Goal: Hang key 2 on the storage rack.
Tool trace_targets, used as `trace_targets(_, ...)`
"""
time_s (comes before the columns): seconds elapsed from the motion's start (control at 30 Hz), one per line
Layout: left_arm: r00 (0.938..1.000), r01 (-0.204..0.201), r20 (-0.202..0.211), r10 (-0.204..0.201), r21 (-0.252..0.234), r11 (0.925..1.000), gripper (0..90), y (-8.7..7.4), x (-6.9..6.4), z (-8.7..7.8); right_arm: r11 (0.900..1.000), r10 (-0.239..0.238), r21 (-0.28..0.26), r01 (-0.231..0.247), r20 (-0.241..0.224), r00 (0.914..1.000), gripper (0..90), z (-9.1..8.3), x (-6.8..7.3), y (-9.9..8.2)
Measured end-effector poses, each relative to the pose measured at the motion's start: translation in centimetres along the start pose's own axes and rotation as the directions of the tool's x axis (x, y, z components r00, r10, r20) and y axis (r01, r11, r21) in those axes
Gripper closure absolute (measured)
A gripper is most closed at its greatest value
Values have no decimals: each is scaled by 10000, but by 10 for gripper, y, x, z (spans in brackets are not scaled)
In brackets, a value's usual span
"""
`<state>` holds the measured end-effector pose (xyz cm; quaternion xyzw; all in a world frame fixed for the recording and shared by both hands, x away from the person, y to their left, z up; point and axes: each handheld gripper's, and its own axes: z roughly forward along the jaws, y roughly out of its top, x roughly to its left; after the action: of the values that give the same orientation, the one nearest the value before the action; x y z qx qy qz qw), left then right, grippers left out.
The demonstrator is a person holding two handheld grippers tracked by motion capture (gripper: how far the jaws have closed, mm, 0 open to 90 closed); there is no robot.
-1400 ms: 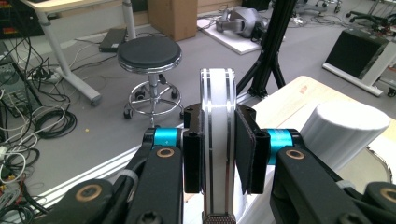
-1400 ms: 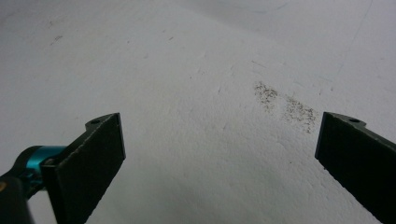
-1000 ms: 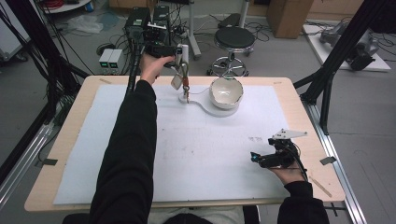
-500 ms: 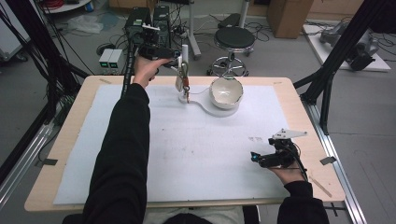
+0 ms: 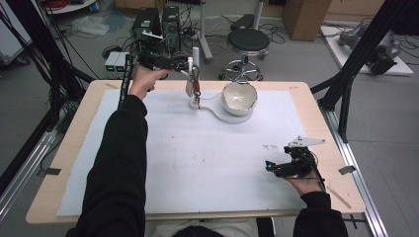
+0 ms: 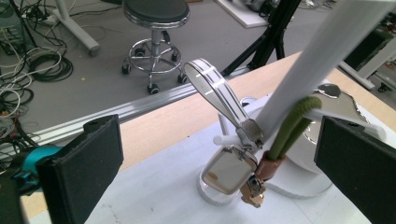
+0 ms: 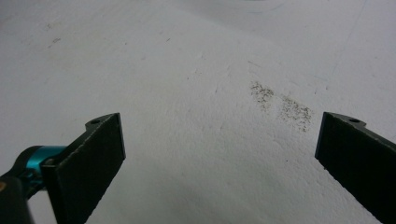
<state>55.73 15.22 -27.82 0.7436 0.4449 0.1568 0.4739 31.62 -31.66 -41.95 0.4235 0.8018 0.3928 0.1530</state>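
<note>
Reaching across the counter [image 5: 74,148], the person's left hand [image 5: 141,81] is holding the left tongs [image 6: 219,163] spread wide around a white upright post [image 6: 317,60] hung with a striped strap [image 6: 217,95], a shiny metal tag [image 6: 229,168] and a green loop [image 6: 292,123], beside a white bowl [image 5: 239,98]. Near the counter's right edge, the right tongs [image 7: 219,163] are hovering spread over the white mat [image 7: 196,93].

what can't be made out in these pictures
- Inside of the white ceramic bowl: too small and glary in the high view to tell any contents; in the left gripper view the slanted white post covers most of it.
- What the small brass clasp fastens to: cut off by the left gripper view's bottom edge.
- The dark speckled smudge on the white mat: dirt or print, too blurred in the right gripper view.
</note>
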Motion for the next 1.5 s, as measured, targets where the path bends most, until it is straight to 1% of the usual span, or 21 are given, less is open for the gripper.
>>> trace_targets(0.07, 10000, -36, 66, 36, -52, 10000, 17, -2, -1, -2, 10000, -11, 3, 11, -12, 10000, 6, 0, 0, 0)
trace_targets(0.1, 9997, -104, 206, 105, -62, 9999, 17, -4, -2, -4, 10000, -1, 5, 1, -14, 10000, 6, 0, 1, 0)
trace_targets(0.17, 9991, -159, 389, 159, -7, 9999, 17, -6, -2, -6, 10000, 15, 4, -15, -16, 10000, 6, 1, 1, 0)
trace_targets(0.23, 9986, -287, 457, 283, 85, 9996, 17, -9, -4, -9, 10000, 22, -14, -22, -22, 10000, 6, 0, 1, 1)
trace_targets(0.37, 9972, -465, 578, 465, -7, 9989, 17, -14, -8, -16, 10000, 7, -71, -7, 20, 10000, 6, -1, 0, 0)
trace_targets(0.43, 9949, -615, 788, 622, -122, 9980, 17, -17, -13, -20, 10000, 38, -60, -38, 10, 10000, 6, -2, 0, 0)
trace_targets(0.53, 9923, -919, 821, 923, -76, 9957, 17, -23, -20, -27, 10000, 40, -87, -40, 42, 10000, 6, -3, 0, -1)
trace_targets(0.63, 9911, -983, 887, 989, -113, 9951, 17, -29, -23, -33, 9999, 76, -89, -76, 65, 9999, 6, -3, 0, -1)
trace_targets(0.73, 9915, -976, 847, 983, -120, 9952, 17, -36, -23, -39, 10000, 64, -59, -64, 105, 9999, 6, -3, 0, -1)
trace_targets(0.8, 9913, -1068, 758, 1072, -102, 9942, 17, -42, -22, -43, 10000, 83, -54, -83, 121, 9999, 6, -4, 0, -2)
trace_targets(0.97, 9936, -889, 698, 891, -54, 9960, 17, -62, -16, -57, 9999, 103, -84, -102, 127, 9999, 6, -4, 0, -2)
trace_targets(1.07, 9950, -838, 545, 843, -113, 9964, 17, -76, -14, -65, 10000, 76, -23, -76, 104, 9999, 6, -4, 0, -2)
trace_targets(1.2, 9962, -695, 521, 696, -42, 9976, 17, -93, -11, -74, 9999, 113, -50, -112, 62, 9999, 6, -4, -1, -2)
trace_targets(1.23, 9966, -666, 471, 669, -90, 9977, 17, -96, -10, -76, 9999, 100, -36, -100, 63, 9999, 6, -4, 0, -2)
trace_targets(1.27, 9968, -633, 477, 635, -66, 9980, 17, -99, -9, -79, 10000, 75, -61, -75, 22, 10000, 6, -4, 0, -2)
trace_targets(1.33, 9976, -503, 474, 511, -168, 9986, 17, -104, -8, -82, 10000, 84, 11, -84, 38, 10000, 6, -3, 1, -2)
trace_targets(1.4, 9962, -490, 705, 505, -221, 9986, 17, -109, -6, -86, 10000, 34, 21, -34, 31, 10000, 6, -2, 1, -1)
trace_targets(1.5, 9962, -523, 687, 531, -131, 9985, 17, -118, -5, -89, 10000, 52, 8, -52, 22, 10000, 6, -2, 1, -1)
